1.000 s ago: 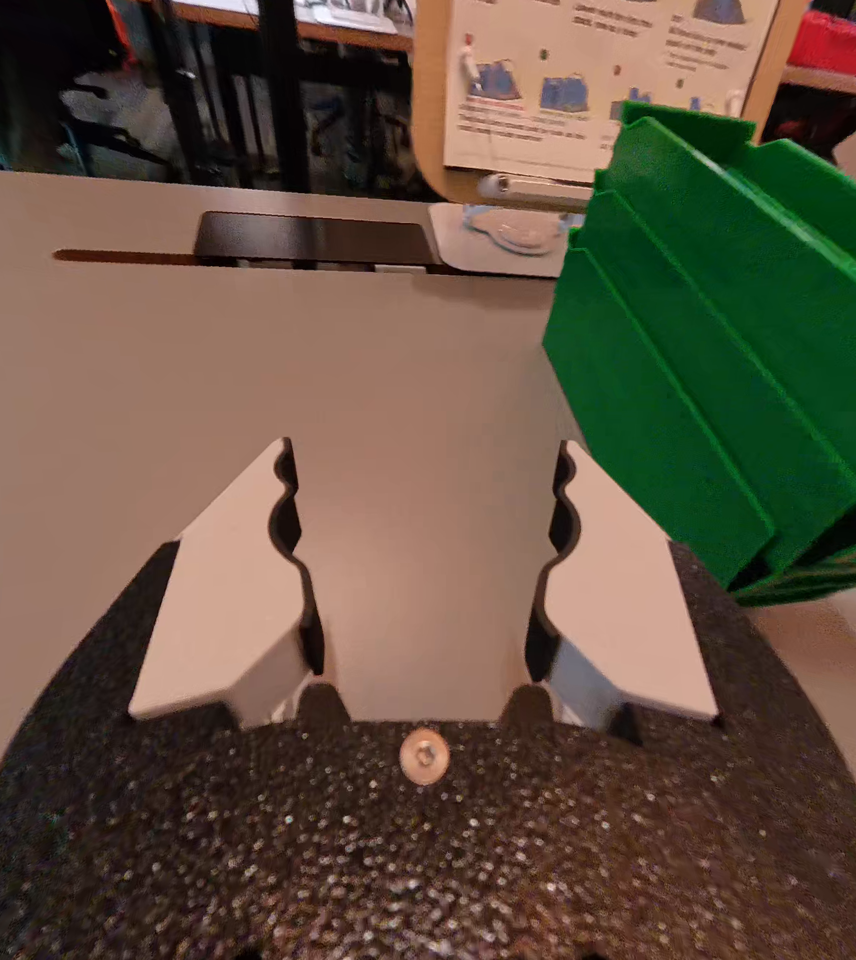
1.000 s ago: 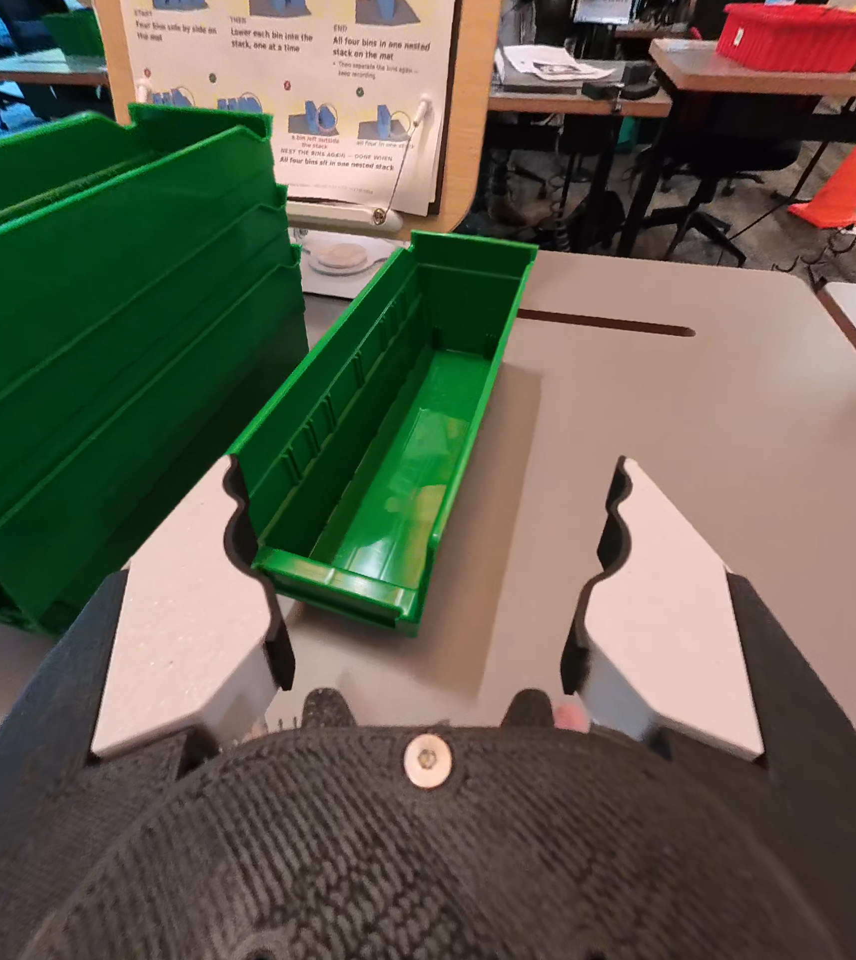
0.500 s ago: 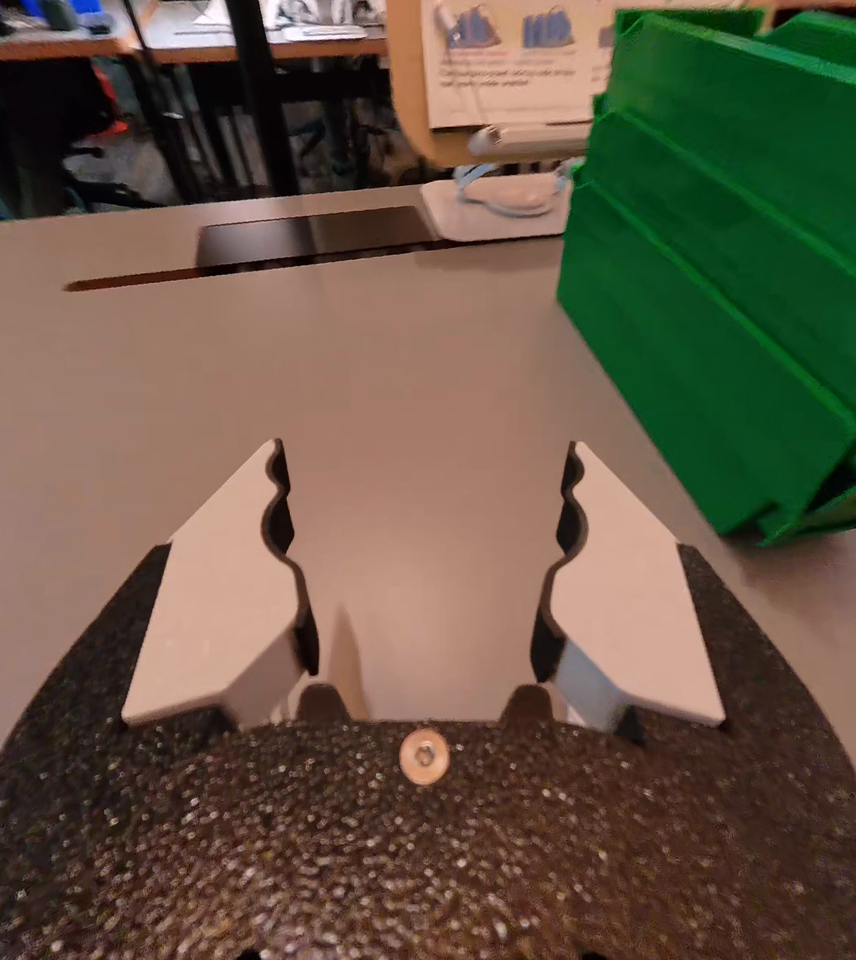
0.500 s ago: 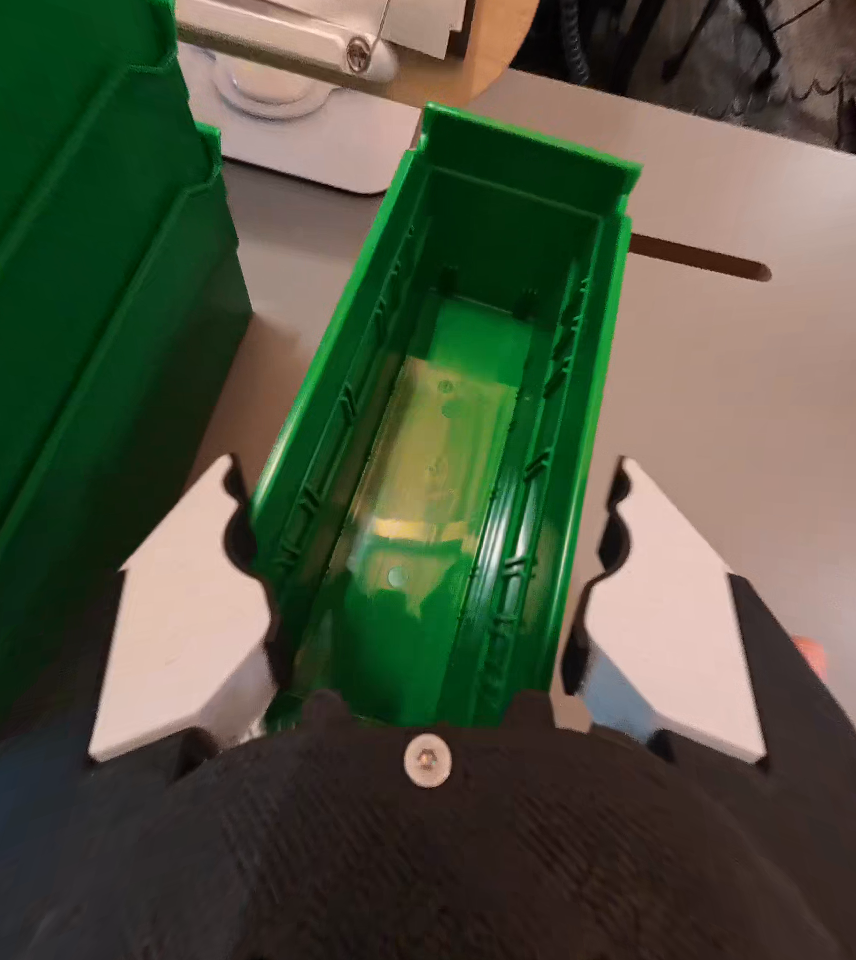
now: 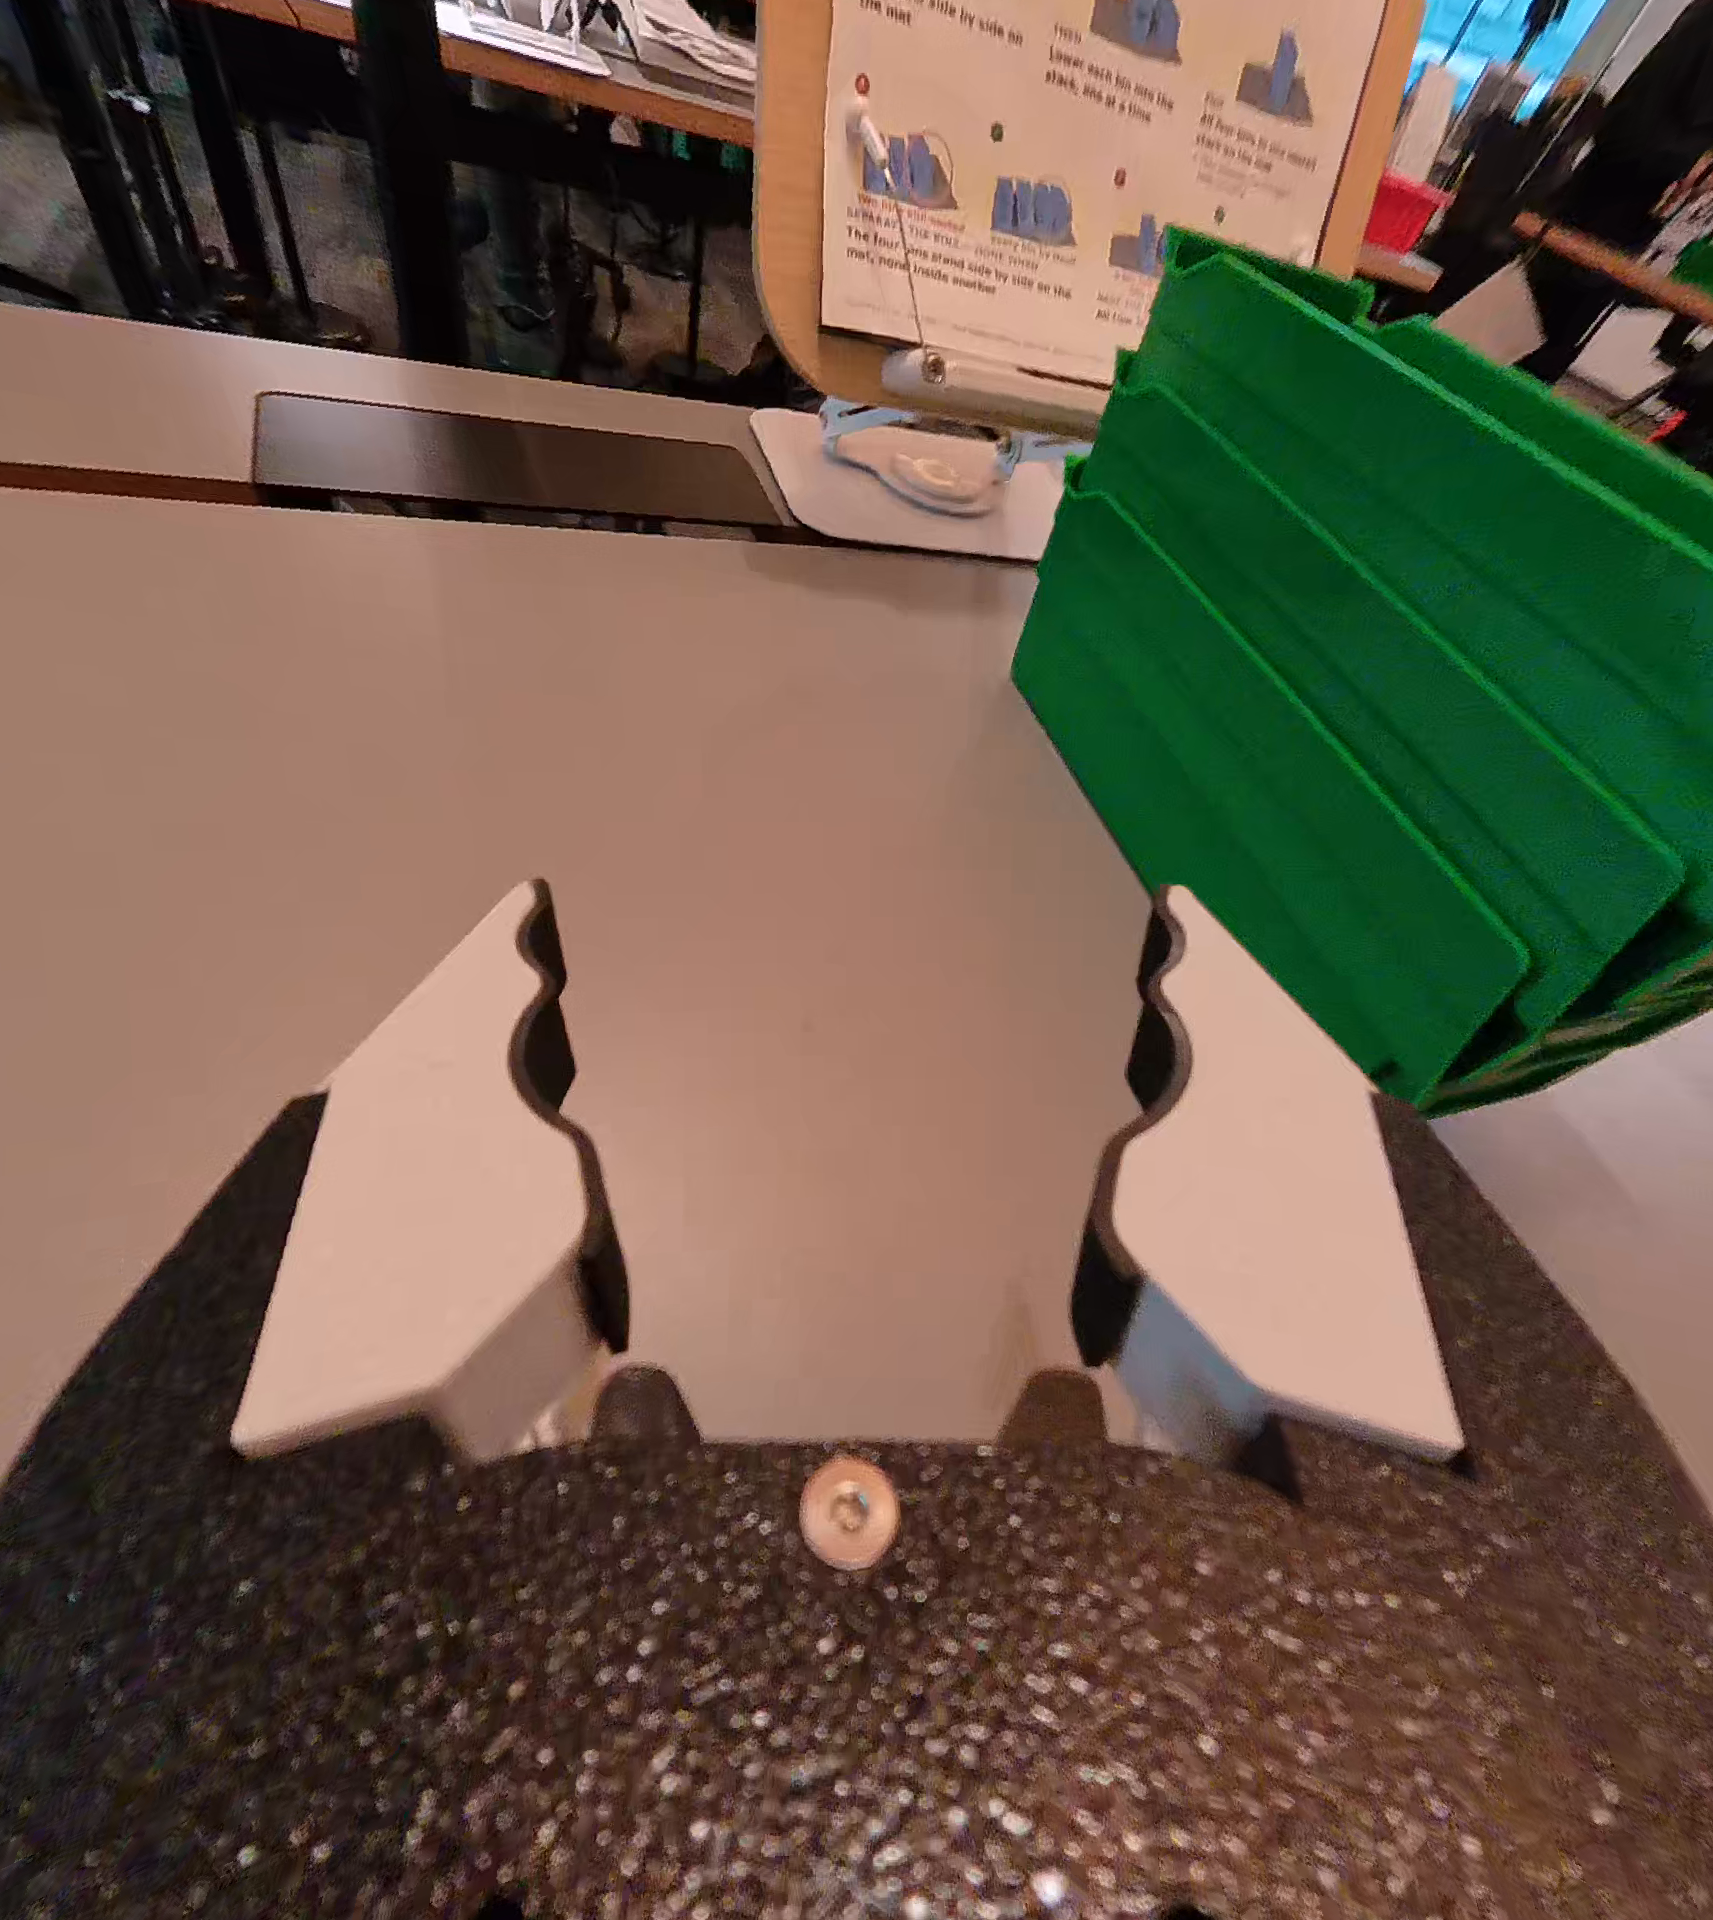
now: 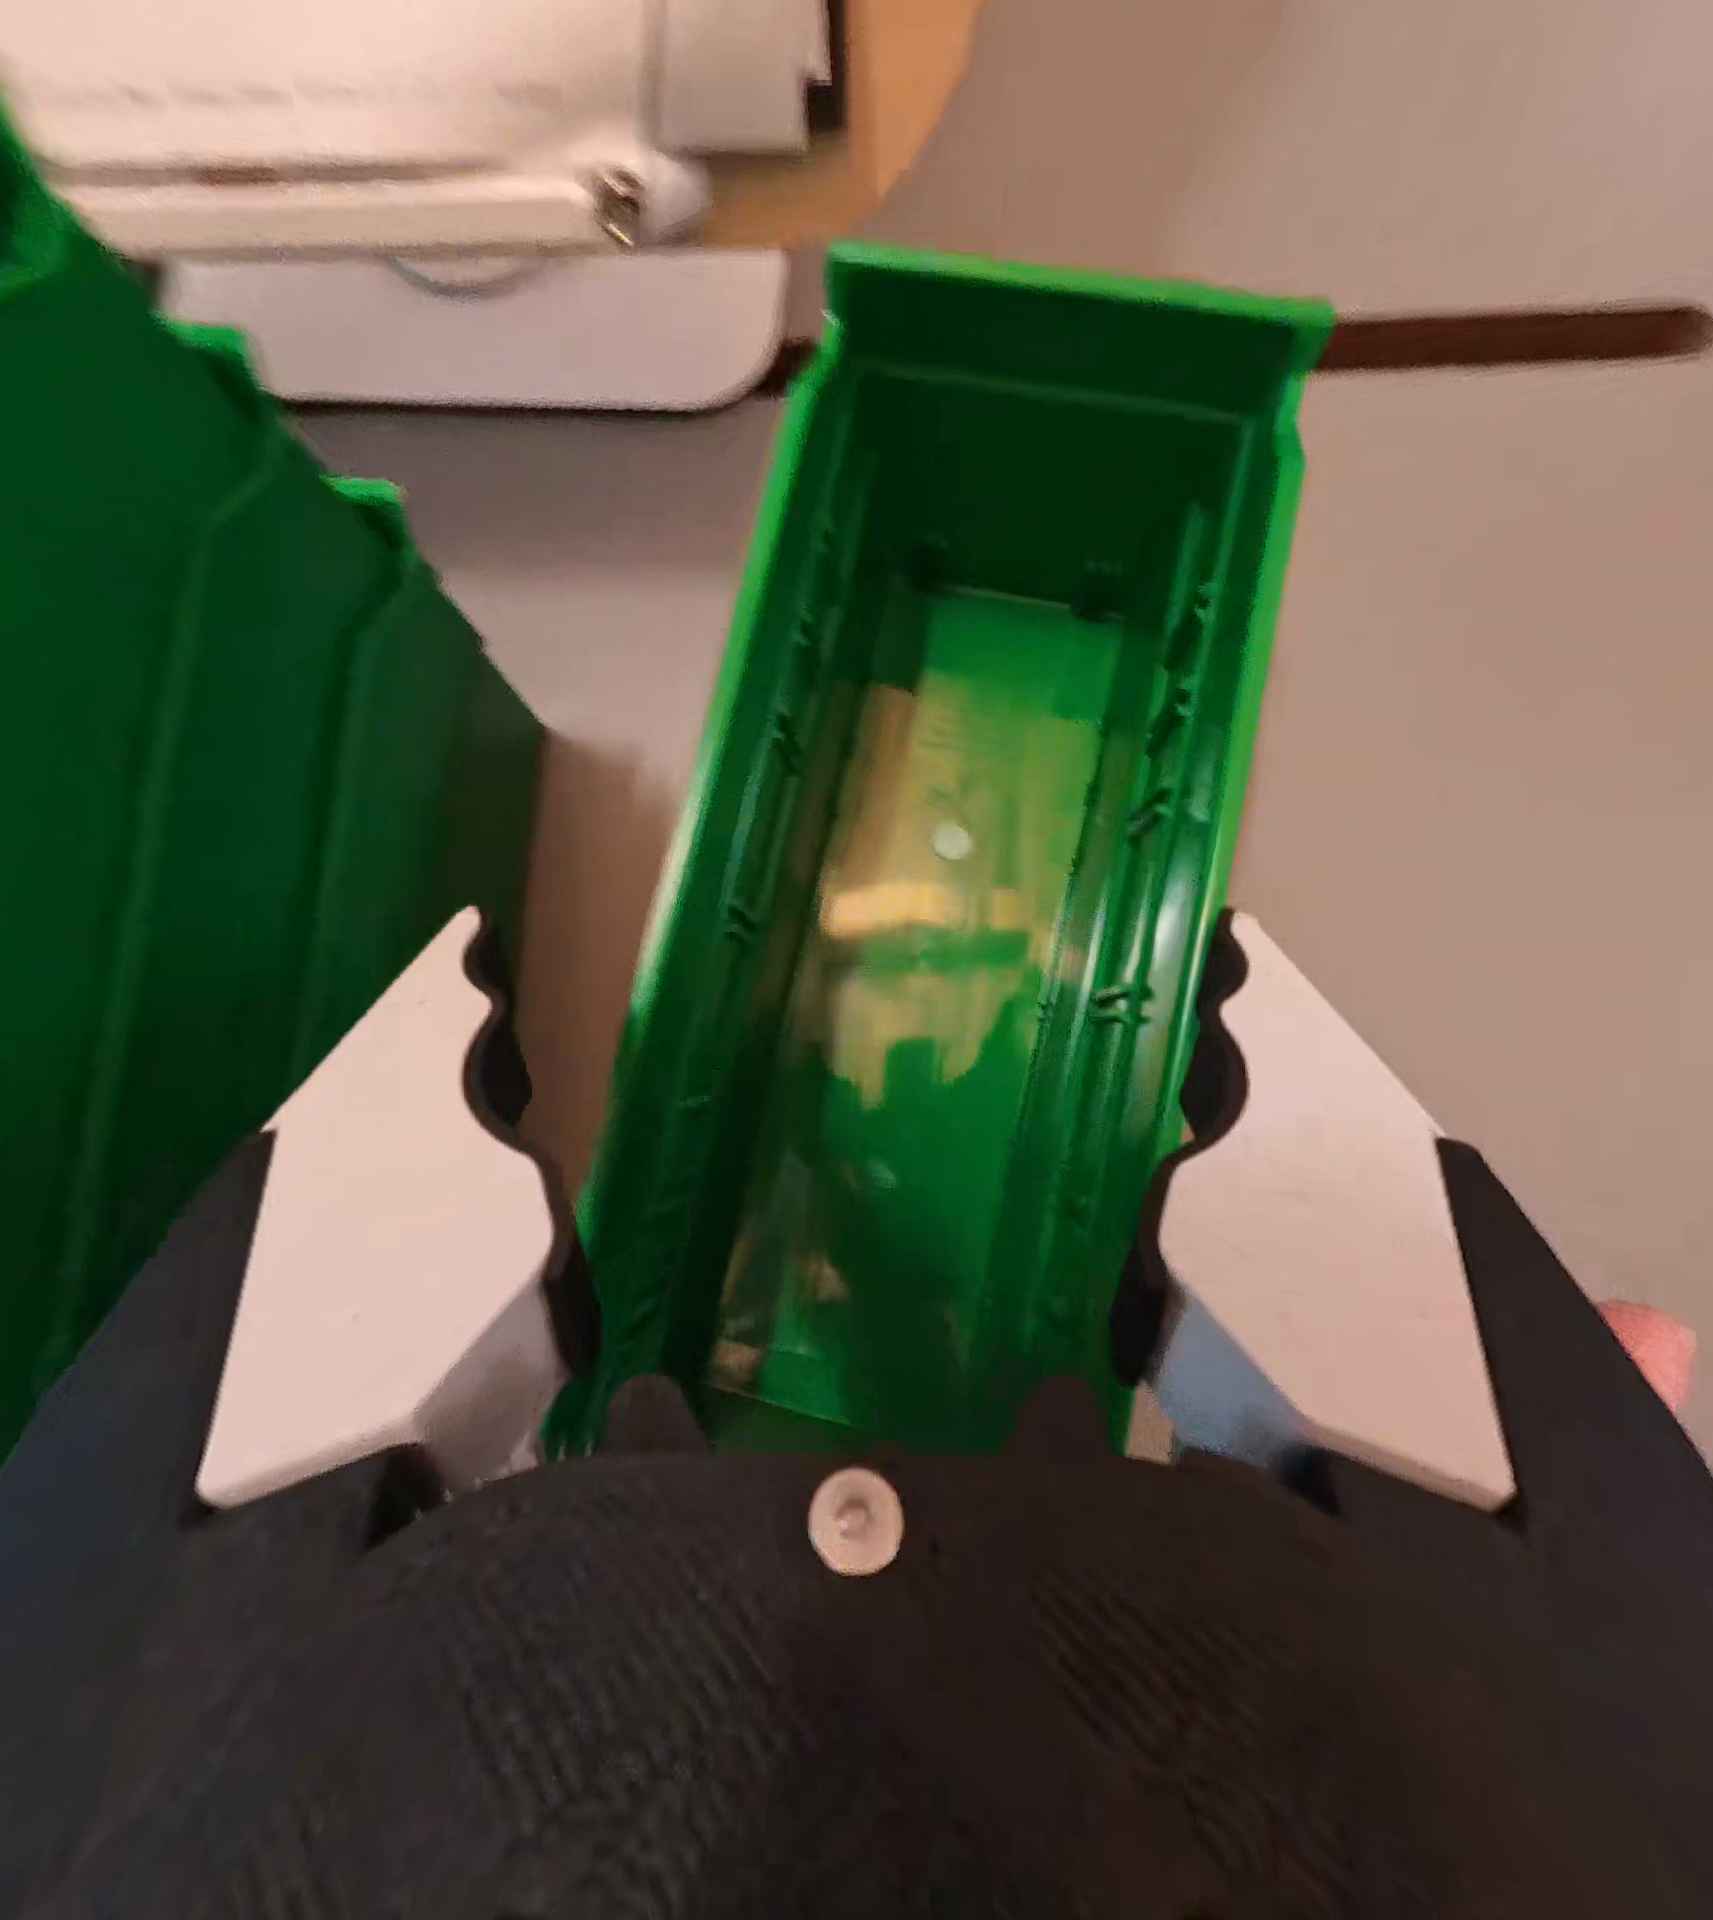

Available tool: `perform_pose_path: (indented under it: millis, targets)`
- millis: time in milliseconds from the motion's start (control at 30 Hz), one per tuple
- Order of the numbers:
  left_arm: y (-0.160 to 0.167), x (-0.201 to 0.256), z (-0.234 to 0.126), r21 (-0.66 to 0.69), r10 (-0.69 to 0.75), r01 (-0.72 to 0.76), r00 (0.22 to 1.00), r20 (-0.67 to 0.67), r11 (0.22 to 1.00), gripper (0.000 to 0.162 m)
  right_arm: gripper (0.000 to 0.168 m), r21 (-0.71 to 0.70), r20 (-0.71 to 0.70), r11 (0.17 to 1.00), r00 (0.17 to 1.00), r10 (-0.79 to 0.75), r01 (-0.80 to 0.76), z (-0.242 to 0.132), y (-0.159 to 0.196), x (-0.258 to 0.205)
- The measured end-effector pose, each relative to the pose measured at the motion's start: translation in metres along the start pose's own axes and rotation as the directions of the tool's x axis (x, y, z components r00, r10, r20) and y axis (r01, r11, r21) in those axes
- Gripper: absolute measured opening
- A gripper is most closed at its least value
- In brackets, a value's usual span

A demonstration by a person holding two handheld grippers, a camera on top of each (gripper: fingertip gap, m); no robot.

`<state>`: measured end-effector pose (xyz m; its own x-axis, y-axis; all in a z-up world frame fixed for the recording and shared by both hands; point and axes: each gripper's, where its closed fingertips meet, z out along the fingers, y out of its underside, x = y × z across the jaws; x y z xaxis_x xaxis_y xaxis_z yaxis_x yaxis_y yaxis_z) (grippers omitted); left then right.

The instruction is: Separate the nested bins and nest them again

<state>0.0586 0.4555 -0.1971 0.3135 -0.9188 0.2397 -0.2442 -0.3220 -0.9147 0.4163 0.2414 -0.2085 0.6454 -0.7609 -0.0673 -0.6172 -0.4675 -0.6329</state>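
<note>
A stack of nested green bins (image 5: 1403, 675) lies tilted on the grey table (image 5: 416, 727), to the right of my left gripper (image 5: 847, 894), which is open and empty above bare table. In the right wrist view the stack (image 6: 156, 779) is at the left. A single green bin (image 6: 945, 831) stands apart on the table, open side up. My right gripper (image 6: 857, 925) is open and straddles the single bin's near end, looking down into it. Its right finger (image 6: 1319, 1195) lies against the bin's right wall.
A wooden board with an instruction sheet (image 5: 1039, 156) stands on a white base (image 5: 914, 488) at the table's back, behind the bins. A dark panel (image 5: 499, 457) and a slot (image 6: 1506, 338) are set in the tabletop. Other tables stand beyond.
My right gripper has moved forward and down over the single bin, from in front of its near end to straddling it. My left gripper has shifted slightly, still open beside the stack.
</note>
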Motion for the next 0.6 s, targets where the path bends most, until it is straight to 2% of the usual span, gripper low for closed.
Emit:
perform_pose_path:
  millis: [100,133,233,333,400,533,600]
  targets:
    - [-0.001,0.0,0.002,0.007,-0.045,0.045,0.999,-0.031,0.999,0.109,0.128,-0.074,-0.117,0.993,0.988,-0.098,0.09,0.011,0.008,0.017]
    - [0.0,0.001,0.003,-0.001,-0.05,0.05,0.998,-0.038,0.999,0.109,0.138,-0.078,-0.135,0.992,0.984,-0.112,0.103,0.012,0.007,0.02]
    - [0.004,0.005,0.008,-0.024,-0.038,0.037,0.998,-0.045,0.999,0.109,0.136,-0.098,-0.128,0.989,0.984,-0.125,0.113,0.018,0.007,0.019]
    - [0.009,0.009,0.013,-0.054,-0.023,0.021,0.999,-0.044,0.998,0.109,0.149,-0.147,-0.132,0.986,0.986,-0.099,0.079,0.026,0.013,0.022]
    - [0.014,0.012,0.016,-0.08,-0.021,0.018,0.999,-0.044,0.997,0.109,0.142,-0.161,-0.139,0.982,0.983,-0.122,0.099,0.024,0.01,0.022]
    - [0.022,0.018,0.021,-0.115,-0.009,0.003,0.998,-0.058,0.993,0.11,0.145,-0.159,-0.17,0.976,0.97,-0.176,0.15,0.011,-0.004,0.028]
    - [0.025,0.016,0.024,-0.129,-0.008,0.001,0.999,-0.049,0.992,0.11,0.13,-0.147,-0.144,0.981,0.979,-0.144,0.123,0.006,-0.009,0.026]
